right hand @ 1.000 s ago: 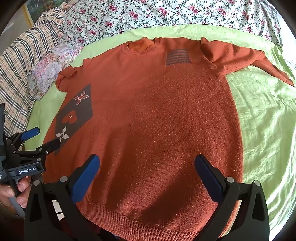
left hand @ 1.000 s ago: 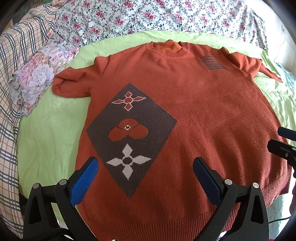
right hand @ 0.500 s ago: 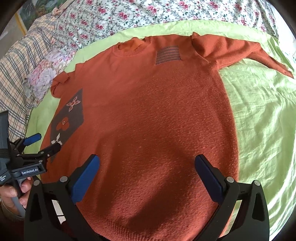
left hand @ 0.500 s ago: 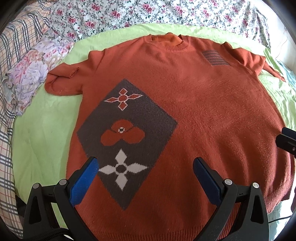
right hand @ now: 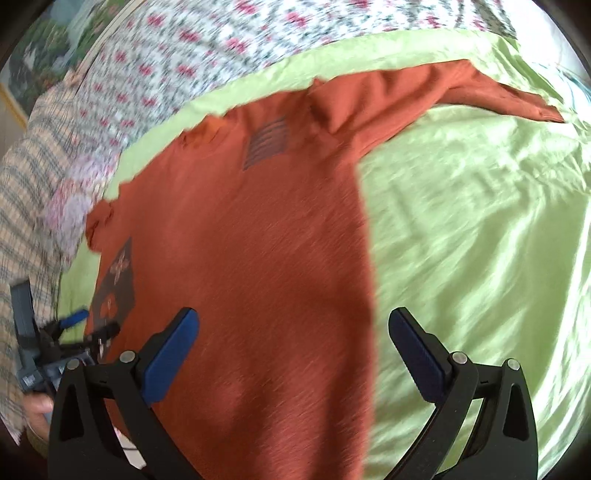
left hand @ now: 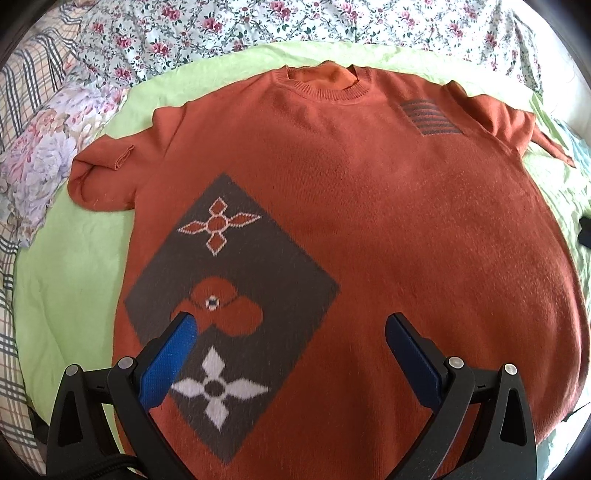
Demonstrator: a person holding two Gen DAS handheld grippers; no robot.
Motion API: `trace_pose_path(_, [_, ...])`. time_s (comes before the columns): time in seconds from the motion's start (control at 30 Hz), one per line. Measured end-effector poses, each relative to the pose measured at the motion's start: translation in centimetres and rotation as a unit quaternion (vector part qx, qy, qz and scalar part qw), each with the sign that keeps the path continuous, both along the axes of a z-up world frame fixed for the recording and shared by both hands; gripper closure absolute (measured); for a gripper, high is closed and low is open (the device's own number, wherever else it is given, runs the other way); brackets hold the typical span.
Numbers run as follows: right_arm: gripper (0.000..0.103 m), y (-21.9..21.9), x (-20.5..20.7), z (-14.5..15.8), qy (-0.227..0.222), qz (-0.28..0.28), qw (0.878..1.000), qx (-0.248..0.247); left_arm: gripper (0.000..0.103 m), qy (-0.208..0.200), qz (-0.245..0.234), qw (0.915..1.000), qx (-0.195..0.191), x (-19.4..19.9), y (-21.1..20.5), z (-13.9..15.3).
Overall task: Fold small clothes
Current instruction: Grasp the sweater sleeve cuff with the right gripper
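An orange knit sweater (left hand: 388, 221) lies flat, face up, on a light green sheet (left hand: 66, 295). It has a dark diamond patch (left hand: 236, 266) with flower motifs and a striped patch (left hand: 428, 118) on the chest. My left gripper (left hand: 288, 332) is open and empty above the diamond patch. My right gripper (right hand: 291, 325) is open and empty over the sweater's (right hand: 251, 258) right side edge, the view blurred. The left gripper (right hand: 79, 326) shows at that view's left edge. The right sleeve (right hand: 461, 96) stretches out; the left sleeve (left hand: 99, 177) is bunched.
Floral bedding (left hand: 258, 26) lies beyond the collar. A plaid blanket (left hand: 22, 92) and a flowered cloth (left hand: 40, 162) lie at the left. Bare green sheet (right hand: 480, 240) spreads to the right of the sweater.
Both grippers have moved forward over the sweater. The left one now sits over the diamond patch. The right one has swung right toward the sweater's side edge. Both stay open.
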State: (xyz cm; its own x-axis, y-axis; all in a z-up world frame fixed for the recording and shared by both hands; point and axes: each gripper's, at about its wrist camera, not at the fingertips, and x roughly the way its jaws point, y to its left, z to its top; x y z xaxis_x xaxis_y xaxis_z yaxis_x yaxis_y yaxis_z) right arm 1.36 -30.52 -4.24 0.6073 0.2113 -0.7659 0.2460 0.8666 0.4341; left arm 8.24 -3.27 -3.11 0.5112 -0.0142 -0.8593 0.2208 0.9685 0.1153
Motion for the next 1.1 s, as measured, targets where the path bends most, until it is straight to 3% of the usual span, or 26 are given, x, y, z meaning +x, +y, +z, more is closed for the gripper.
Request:
trace_pose_path(0.2, [0.001, -10.3, 2.9, 1.7, -0.015, -0.086, 0.996, 0.018, 0.001, 0.010, 0.006, 0.9999, 0.000, 1.6, -0.2, -0.5])
trace_pose_path(0.37, [0.003, -19.6, 6.2, 3.1, -0.017, -0.175, 0.984, -0.005, 0.001, 0.022, 0.007, 0.9997, -0.003, 2.6, -0.7, -1.3])
trace_pose_path(0.57, [0.005, -28.6, 11.7, 1.6, 0.005, -0.247, 0.967, 0.055, 0.001, 0.036, 0.005, 0.9994, 0.002, 3.3, -1.4, -2.4])
trace_pose_path(0.7, [0.005, -32.6, 15.7, -0.9, 0.062, -0.290, 0.950, 0.100, 0.001, 0.043, 0.008, 0.9990, 0.001, 4.0, -1.5, -2.9])
trace_pose_path(0.8, [0.005, -34.4, 17.8, -2.9, 0.130, -0.311, 0.938, 0.081, 0.001, 0.049, 0.011, 0.9987, -0.003, 4.4, -1.5, -3.3])
trace_pose_path(0.87, [0.004, -34.8, 19.0, -4.1, 0.157, -0.305, 0.937, 0.073, 0.001, 0.050, 0.012, 0.9986, -0.007, 4.6, -1.4, -3.4])
trace_pose_path(0.9, [0.010, -34.7, 19.5, -4.1, 0.161, -0.300, 0.939, 0.053, 0.001, 0.051, 0.012, 0.9986, -0.009, 4.6, -1.4, -3.5])
trace_pose_path(0.93, [0.032, -34.3, 19.8, -3.8, 0.162, -0.294, 0.941, 0.036, 0.001, 0.051, 0.012, 0.9986, -0.008, 4.6, -1.3, -3.6])
trace_pose_path(0.97, [0.046, -33.9, 19.8, -3.4, 0.161, -0.290, 0.943, 0.014, 0.001, 0.050, 0.012, 0.9986, -0.011, 4.6, -1.3, -3.6])
trace_pose_path(1.0, [0.075, -33.7, 19.6, -3.2, 0.153, -0.289, 0.945, 0.008, 0.001, 0.049, 0.012, 0.9986, -0.015, 4.6, -1.2, -3.6])
trace_pose_path(1.03, [0.092, -33.4, 19.1, -3.0, 0.137, -0.284, 0.949, 0.016, 0.001, 0.049, 0.011, 0.9986, -0.019, 4.6, -1.1, -3.5])
trace_pose_path(1.1, [0.095, -32.7, 18.1, -2.5, 0.107, -0.278, 0.954, 0.020, 0.001, 0.047, 0.010, 0.9986, -0.023, 4.3, -0.9, -3.3])
